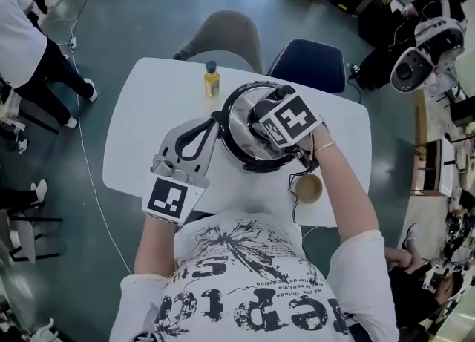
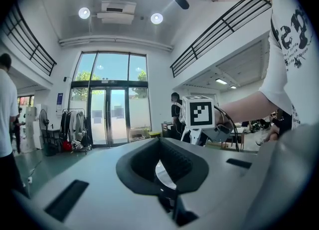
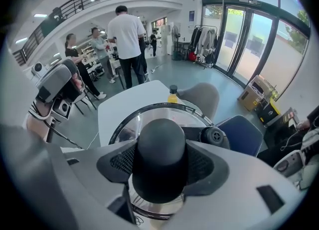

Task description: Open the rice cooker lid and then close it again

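Note:
The rice cooker (image 1: 256,161) stands mid-table with its glass lid (image 1: 239,110) over it. In the right gripper view the lid's glass (image 3: 149,119) spreads below the black knob (image 3: 162,146). My right gripper (image 3: 162,161) points steeply down and is shut on that knob; in the head view my right gripper (image 1: 271,114) and its marker cube hide the knob. I cannot tell whether the lid sits fully on the pot. My left gripper (image 1: 217,122) reaches level to the cooker's left side. A thin silvery edge of the cooker (image 2: 164,174) is pinched between its black pads (image 2: 182,161).
A yellow bottle (image 1: 212,79) stands behind the cooker on the white table (image 1: 141,110). A cup of brown liquid (image 1: 308,188) and a cable lie at the front right. Two chairs (image 1: 312,62) stand beyond the table. People stand at the left (image 1: 30,51).

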